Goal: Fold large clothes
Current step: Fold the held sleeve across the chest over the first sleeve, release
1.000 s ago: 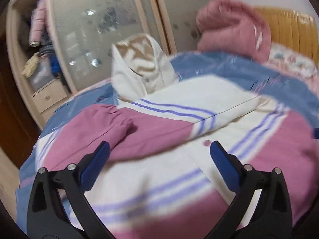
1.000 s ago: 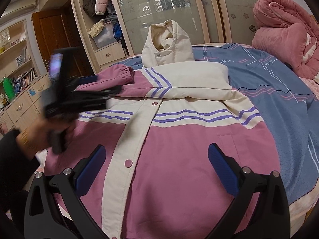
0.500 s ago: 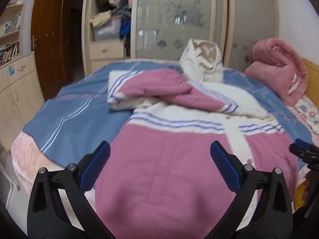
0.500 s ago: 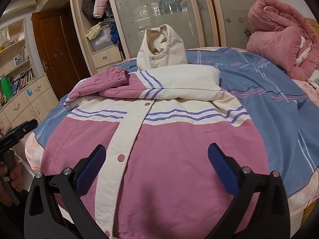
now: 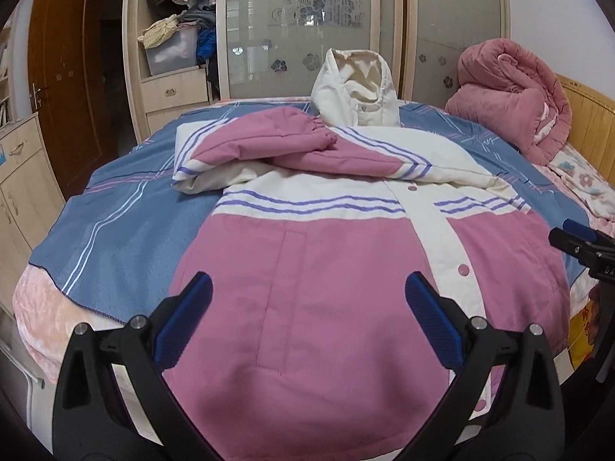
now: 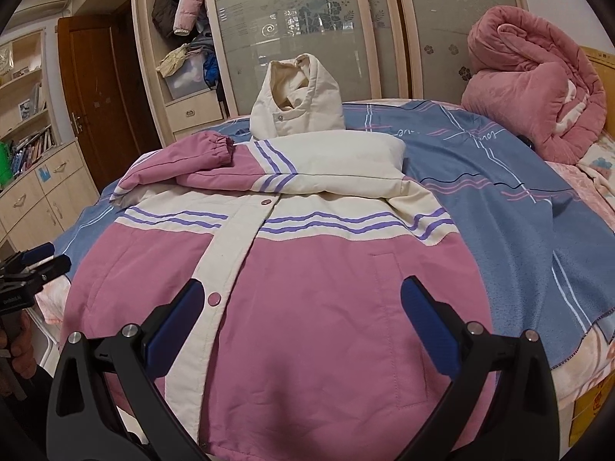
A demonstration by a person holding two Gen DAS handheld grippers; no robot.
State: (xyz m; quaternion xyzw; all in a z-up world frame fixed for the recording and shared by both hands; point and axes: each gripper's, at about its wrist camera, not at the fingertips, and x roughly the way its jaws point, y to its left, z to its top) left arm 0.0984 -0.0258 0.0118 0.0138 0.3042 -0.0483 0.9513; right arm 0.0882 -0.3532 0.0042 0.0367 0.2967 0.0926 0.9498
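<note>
Home bedroom, bed (image 5: 115, 230) with blue sheet, glass-door wardrobe (image 5: 300, 27), rolled pink quilt (image 6: 538, 88)

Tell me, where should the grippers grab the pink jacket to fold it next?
Probably the bottom hem of the pink jacket, one corner each, coming in from the near bed edge. Both sleeves already lie folded across the chest, and the open left gripper and right gripper hover over that hem.

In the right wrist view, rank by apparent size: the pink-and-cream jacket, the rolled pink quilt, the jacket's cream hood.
1. Jacket, by far the largest, though nearest the camera.
2. Rolled pink quilt.
3. Cream hood, smallest, and farthest away.
</note>
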